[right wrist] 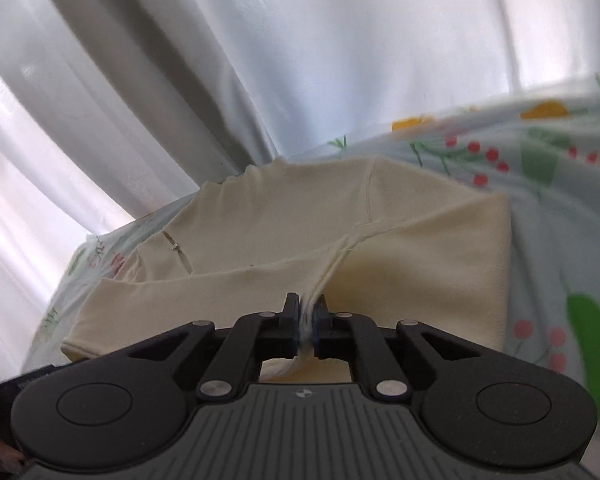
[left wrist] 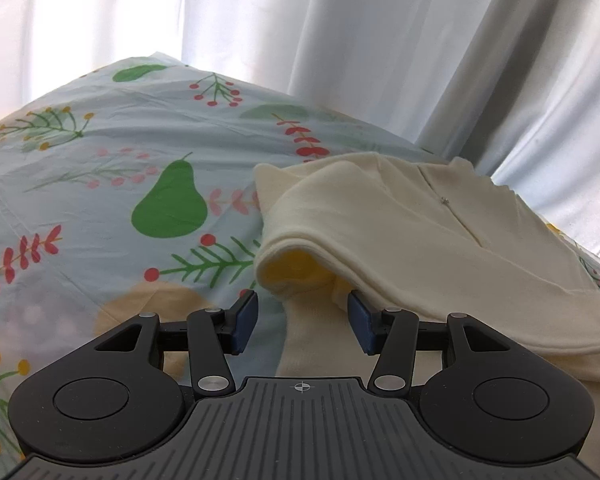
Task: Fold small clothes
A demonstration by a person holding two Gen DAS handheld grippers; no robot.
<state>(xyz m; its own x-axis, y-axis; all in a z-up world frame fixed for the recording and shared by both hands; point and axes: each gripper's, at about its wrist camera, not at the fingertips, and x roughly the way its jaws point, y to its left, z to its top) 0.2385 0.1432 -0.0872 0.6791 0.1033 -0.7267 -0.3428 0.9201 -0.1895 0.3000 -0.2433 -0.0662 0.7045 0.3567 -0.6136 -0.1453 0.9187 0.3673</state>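
A small cream garment [left wrist: 400, 216] lies on a pale blue fruit-and-leaf printed cloth [left wrist: 100, 168]. One edge is folded over, showing a yellow inside. My left gripper [left wrist: 302, 320] is open; its blue-padded fingers straddle a lower cream layer, just below the lifted fold. In the right wrist view the same garment [right wrist: 300, 216] shows a small zipper at its neck. My right gripper [right wrist: 307, 320] is shut on a pinched ridge of the cream fabric, which pulls taut toward the jaws.
White curtains [left wrist: 340, 40] hang close behind the surface and fill the back of both views [right wrist: 260, 60]. The printed cloth [right wrist: 540, 168] stretches to the right of the garment in the right wrist view and to the left in the left wrist view.
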